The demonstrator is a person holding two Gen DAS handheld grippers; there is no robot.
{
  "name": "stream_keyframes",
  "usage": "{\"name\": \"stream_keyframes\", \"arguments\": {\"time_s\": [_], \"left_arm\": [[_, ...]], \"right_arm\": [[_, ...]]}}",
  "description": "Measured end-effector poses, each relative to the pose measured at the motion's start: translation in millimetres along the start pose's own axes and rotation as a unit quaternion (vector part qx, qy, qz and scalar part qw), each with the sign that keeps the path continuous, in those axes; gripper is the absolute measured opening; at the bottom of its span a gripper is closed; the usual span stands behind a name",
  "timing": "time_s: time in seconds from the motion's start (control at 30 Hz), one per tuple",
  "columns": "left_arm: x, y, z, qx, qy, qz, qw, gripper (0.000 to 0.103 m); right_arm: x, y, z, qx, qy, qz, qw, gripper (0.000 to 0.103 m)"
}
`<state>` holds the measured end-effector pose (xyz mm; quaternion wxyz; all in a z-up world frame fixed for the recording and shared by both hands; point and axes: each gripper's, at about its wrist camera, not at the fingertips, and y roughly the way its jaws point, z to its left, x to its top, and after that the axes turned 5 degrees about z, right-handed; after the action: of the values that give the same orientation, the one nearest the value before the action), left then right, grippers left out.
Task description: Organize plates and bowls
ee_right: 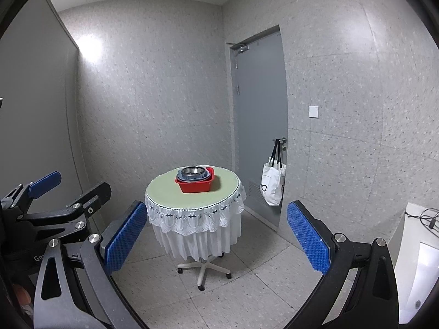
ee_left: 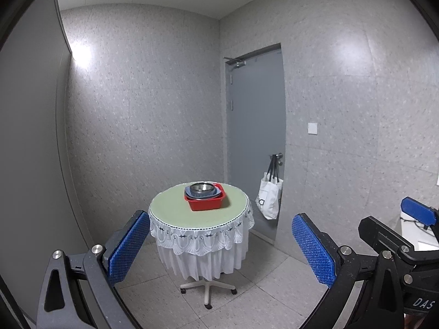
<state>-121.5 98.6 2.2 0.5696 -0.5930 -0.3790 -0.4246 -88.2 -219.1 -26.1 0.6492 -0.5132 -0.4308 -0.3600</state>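
Note:
A red square basin [ee_left: 205, 202] [ee_right: 195, 185] stands on a small round table [ee_left: 170, 208] [ee_right: 164, 192] across the room. A blue-grey dish [ee_left: 203, 192] [ee_right: 194, 176] is nested in it, with a steel bowl [ee_left: 202, 187] [ee_right: 192, 170] on top. My left gripper [ee_left: 221, 246] is open and empty, well short of the table; it also shows at the left of the right wrist view [ee_right: 71, 183]. My right gripper [ee_right: 216, 237] is open and empty, also far from the table; one of its fingers [ee_left: 418, 211] shows in the left wrist view.
The table has a green top, a white lace skirt and a wheeled base [ee_left: 207, 290] [ee_right: 201, 272]. A grey door [ee_left: 255, 137] [ee_right: 260, 115] with a white tote bag [ee_left: 270, 198] [ee_right: 273, 185] on its handle is to the right. A white counter [ee_right: 417, 260] is at the far right.

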Motion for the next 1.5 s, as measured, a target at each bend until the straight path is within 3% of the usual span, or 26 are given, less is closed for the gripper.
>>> {"name": "stream_keyframes", "arguments": {"time_s": [0.6,1.5], "left_arm": [[0.8,25.1,-21.3,0.004,0.001,-0.004,1.0000,0.102],[-6.3,49.4,-20.1,-0.002,0.001,-0.006,1.0000,0.102]], "right_arm": [[-0.3,6.2,-4.5,0.006,0.006,0.000,1.000,0.103],[2.7,11.0,-5.4,-0.001,0.009,0.001,1.000,0.103]]}}
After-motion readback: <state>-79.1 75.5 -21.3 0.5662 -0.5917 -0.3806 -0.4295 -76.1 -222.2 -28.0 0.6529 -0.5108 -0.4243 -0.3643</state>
